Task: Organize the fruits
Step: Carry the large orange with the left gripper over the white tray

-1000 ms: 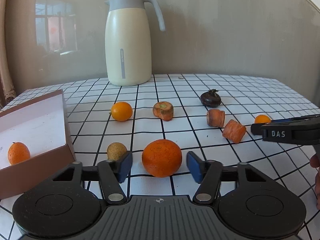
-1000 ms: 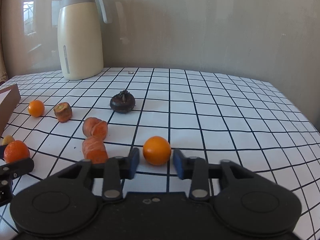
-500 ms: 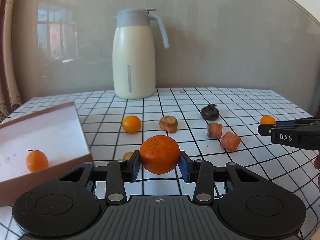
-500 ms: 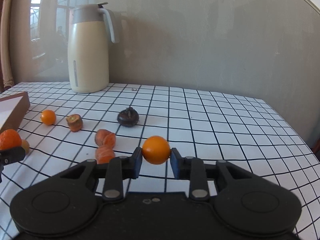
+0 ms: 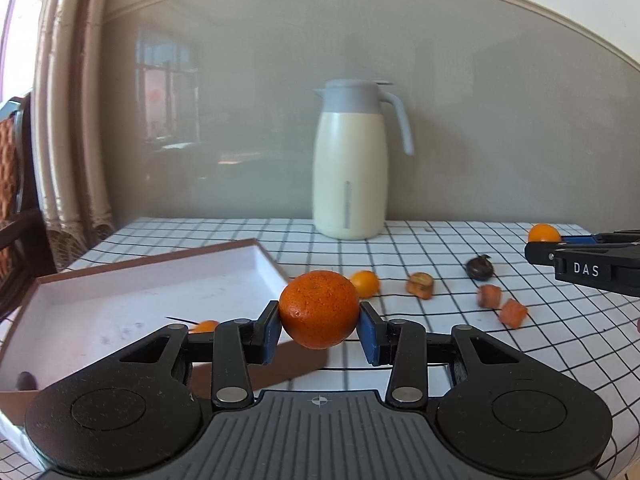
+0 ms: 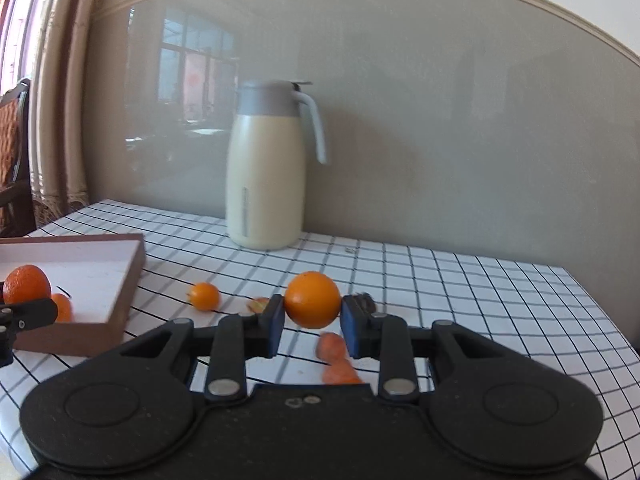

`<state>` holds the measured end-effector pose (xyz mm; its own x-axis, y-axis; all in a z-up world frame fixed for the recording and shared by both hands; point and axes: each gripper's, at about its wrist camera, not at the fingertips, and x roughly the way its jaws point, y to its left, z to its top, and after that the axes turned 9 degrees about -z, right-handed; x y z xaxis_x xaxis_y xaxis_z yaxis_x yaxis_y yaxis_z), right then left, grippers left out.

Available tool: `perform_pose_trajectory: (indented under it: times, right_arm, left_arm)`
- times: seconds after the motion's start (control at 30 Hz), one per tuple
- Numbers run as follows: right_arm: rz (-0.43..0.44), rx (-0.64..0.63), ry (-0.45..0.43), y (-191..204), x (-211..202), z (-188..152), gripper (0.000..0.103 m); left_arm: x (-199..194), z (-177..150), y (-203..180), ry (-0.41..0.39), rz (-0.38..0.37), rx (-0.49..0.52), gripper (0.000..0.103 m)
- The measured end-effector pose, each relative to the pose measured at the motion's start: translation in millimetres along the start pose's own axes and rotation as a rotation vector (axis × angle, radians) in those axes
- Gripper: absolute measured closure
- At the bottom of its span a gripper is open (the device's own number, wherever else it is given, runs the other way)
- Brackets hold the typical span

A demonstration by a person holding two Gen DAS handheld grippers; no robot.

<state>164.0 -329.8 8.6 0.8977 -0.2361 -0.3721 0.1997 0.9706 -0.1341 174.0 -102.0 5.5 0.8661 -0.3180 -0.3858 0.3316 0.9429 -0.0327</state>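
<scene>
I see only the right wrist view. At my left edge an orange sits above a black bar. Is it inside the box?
Observer: No. The left gripper holds that large orange between its pads, beside the box, not in it.
Operator: Is the box otherwise bare?
Observer: No. One small dark item lies in its near left corner; I cannot identify it.
Operator: Which dark thing hides behind my right pad?
Observer: A dark round fruit on the tablecloth.
</scene>
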Motion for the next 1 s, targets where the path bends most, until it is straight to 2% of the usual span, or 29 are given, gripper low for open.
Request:
perform_pose_trajectory:
  times: [0.47,1.0]
  right_arm:
    - [0.128,-0.080,-0.052,83,-11,20,0.081]
    - [0.255,-0.124,-0.064,156,-7,31,0.081]
  left_arm:
    - [-32,-1,84,-0.042,0.134,-0.071,0.062]
    - [-51,-3,155,-0.053,0.267,-0.128,0.062]
